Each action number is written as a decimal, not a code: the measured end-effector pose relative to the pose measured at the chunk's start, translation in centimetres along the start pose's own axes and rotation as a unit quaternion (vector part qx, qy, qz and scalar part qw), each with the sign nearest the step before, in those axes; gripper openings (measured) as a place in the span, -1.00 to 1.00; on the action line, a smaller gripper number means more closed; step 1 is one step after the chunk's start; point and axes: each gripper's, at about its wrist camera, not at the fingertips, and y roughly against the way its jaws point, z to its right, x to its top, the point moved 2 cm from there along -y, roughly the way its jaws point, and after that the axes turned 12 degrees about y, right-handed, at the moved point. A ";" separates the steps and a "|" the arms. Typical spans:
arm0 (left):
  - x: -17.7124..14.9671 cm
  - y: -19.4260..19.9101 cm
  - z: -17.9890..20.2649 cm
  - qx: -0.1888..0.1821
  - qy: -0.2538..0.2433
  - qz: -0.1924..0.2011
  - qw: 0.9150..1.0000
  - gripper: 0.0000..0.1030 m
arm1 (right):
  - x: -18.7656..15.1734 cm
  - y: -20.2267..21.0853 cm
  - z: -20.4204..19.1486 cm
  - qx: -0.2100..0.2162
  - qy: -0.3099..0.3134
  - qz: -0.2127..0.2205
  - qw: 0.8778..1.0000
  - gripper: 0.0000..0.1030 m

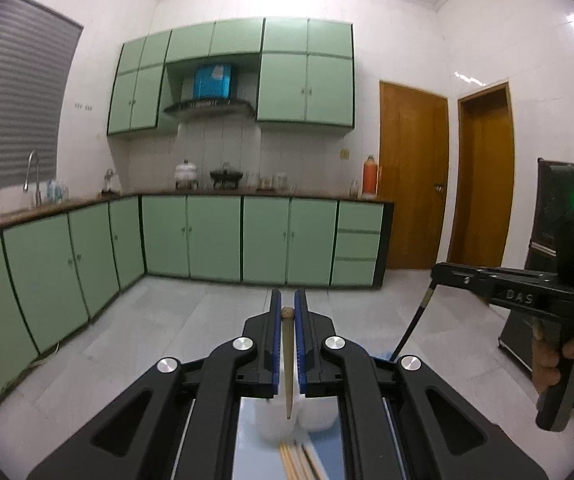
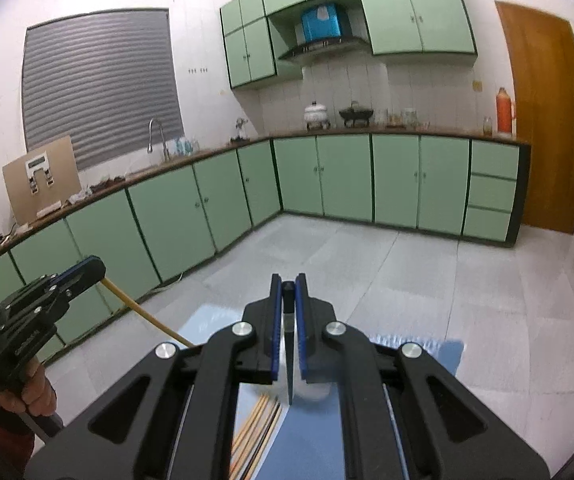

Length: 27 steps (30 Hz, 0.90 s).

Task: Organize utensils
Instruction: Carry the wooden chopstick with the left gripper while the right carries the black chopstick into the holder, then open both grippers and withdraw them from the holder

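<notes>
The left gripper (image 1: 287, 312) was clenched on a brown wooden chopstick (image 1: 287, 360), a tapering stick with a rounded butt end showing between the blue ribbed pads (image 1: 275, 344); its thin tip hung down below the jaws. Seen from the right wrist camera, that same stick slanted down out of the gripper, pale yellow-tan along its shaft.

The right gripper (image 2: 288, 284) was likewise clenched, on a dark chopstick (image 2: 289, 360) with a squared black butt end and a slim, pointed tip hanging beneath. A hand (image 1: 559, 352) gripped the black handle of that gripper.

Directly under both tips stood a white container (image 1: 275, 416), smooth and rounded, apparently in two compartments; what lay inside could not be told. It rested on a blue bench (image 2: 311, 448) with a glossy surface. Just beside the container lay a loose bundle of spare chopsticks (image 2: 259, 428), tan and dark sticks side by side, touching one another.
</notes>
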 end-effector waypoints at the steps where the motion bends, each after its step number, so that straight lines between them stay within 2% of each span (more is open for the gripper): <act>1: 0.5 -0.7 0.1 -0.001 -0.001 0.004 1.000 -0.88 | 0.5 -0.3 0.4 -0.004 -0.001 0.004 1.000 -0.89; 5: 1.2 -3.5 0.5 0.002 -0.006 0.011 1.000 -0.88 | 2.1 -2.6 2.3 -0.013 -0.013 0.016 1.000 -0.89; 8: 0.8 -6.3 0.3 0.001 -0.002 -0.002 1.000 -0.88 | 2.0 -4.7 3.2 -0.019 -0.012 0.010 1.000 -0.89; 15: -2.5 -11.8 -1.1 0.023 0.000 -0.043 0.999 -0.88 | -1.3 -9.4 3.5 -0.007 -0.025 -0.026 0.999 -0.89; 22: -5.0 -14.8 -2.5 0.034 0.007 -0.093 0.995 -0.87 | -4.5 -11.8 2.8 0.008 -0.034 -0.065 0.997 -0.82; 24: -5.2 -14.5 -2.9 0.037 0.010 -0.095 0.995 -0.81 | -5.2 -11.3 2.6 0.006 -0.034 -0.066 0.997 -0.76; 27: -5.1 -13.6 -3.3 0.037 0.017 -0.093 0.995 -0.50 | -5.3 -10.1 2.7 -0.002 -0.040 -0.055 0.998 -0.51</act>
